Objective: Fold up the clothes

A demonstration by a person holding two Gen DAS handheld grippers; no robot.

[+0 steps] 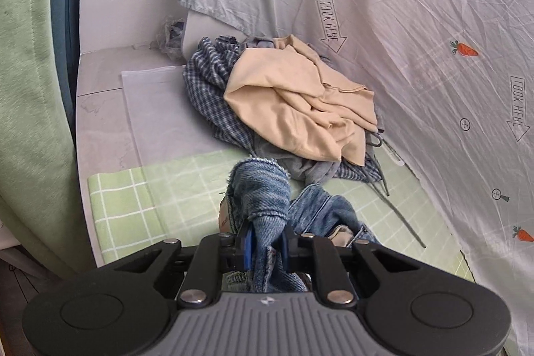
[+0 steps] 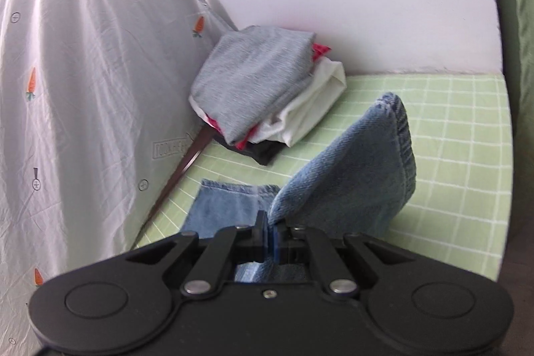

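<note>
Both tongs, left (image 1: 265,237) and right (image 2: 271,234), clamp the jeans (image 2: 350,172) above the green checked mat (image 2: 450,155); folded stack (image 2: 263,95) at eleven o'clock, unfolded heap (image 1: 293,102) remaining.

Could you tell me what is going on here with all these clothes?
A person is folding laundry with two handheld grippers. Both the left gripper and the right gripper are shut on a pair of blue jeans, held over a green checked mat. An unfolded heap lies ahead of the left gripper; a folded stack sits by the wall.
</note>
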